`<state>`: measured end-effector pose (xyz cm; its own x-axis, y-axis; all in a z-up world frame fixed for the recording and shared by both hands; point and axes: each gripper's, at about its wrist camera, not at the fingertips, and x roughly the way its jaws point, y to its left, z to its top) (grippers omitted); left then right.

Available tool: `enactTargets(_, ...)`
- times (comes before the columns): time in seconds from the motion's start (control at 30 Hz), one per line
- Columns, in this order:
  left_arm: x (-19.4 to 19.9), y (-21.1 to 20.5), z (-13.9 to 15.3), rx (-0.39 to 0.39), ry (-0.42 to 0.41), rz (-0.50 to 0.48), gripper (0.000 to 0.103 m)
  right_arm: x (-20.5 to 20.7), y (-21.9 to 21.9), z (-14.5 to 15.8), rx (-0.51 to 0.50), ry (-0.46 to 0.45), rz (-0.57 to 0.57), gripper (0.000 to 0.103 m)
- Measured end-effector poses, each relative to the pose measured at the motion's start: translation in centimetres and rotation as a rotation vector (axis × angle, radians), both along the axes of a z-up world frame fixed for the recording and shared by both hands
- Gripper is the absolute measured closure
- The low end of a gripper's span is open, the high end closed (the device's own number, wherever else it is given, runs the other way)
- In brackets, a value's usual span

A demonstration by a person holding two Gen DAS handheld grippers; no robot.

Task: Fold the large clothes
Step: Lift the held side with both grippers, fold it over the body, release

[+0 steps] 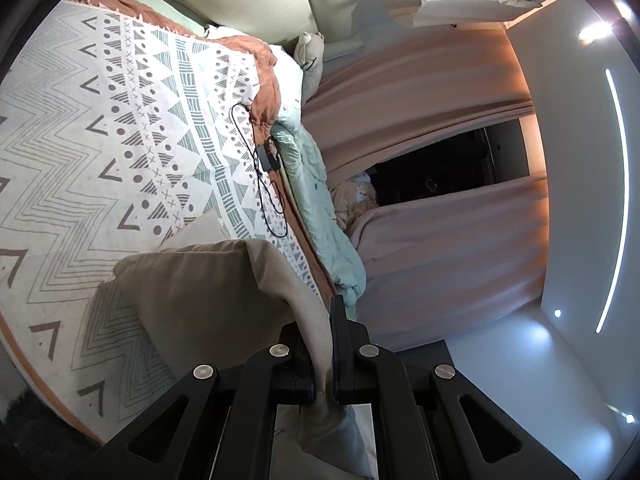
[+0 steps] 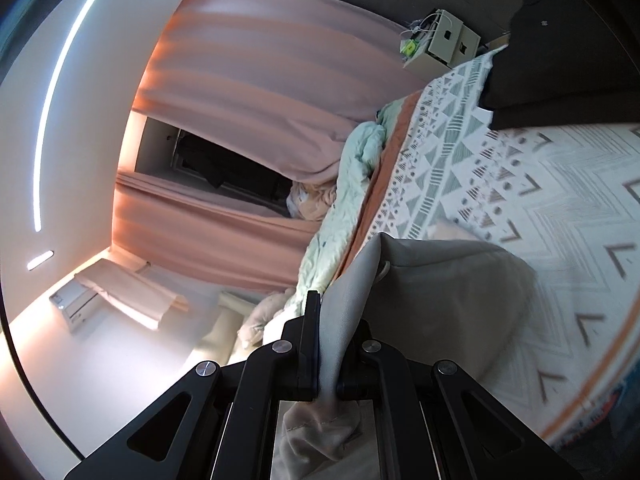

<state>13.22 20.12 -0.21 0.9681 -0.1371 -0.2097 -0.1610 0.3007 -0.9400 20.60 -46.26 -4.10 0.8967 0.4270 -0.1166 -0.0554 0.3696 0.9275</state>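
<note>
Beige garment (image 1: 208,288), a large one, hangs pinched at two edges above the patterned bedspread (image 1: 100,140): the left claw (image 1: 322,344) is clenched on one edge, the right claw (image 2: 330,340) on another. To fold it cleanly, I'd keep both grips level and the cloth between them taut, clear of the black cable (image 1: 260,184) on the bed.

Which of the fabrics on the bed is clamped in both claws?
The plain beige garment, pinched in the left claw and the right claw. The patterned blanket and mint quilt lie untouched.
</note>
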Motion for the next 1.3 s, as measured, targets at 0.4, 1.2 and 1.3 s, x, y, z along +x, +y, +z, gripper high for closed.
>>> enactTargets(0.4, 12.7, 2.1, -0.1, 0.004, 0.059, 0.06, 0.098, 13.6, 2.0, 1.7, 0.012, 0.052, -0.006, 0.096)
enactTargets(1.2, 26.9, 2.5, -12.6, 0.113, 0.309, 0.031, 0.097, 27.3, 3.6, -11.1, -0.05, 0.257, 0.059, 0.092)
enactTargets(1.3, 27.2, 2.9, -13.5, 0.102, 0.312, 0.02, 0.092, 27.5, 3.2, -12.1, -0.068, 0.273, 0.047, 0.091)
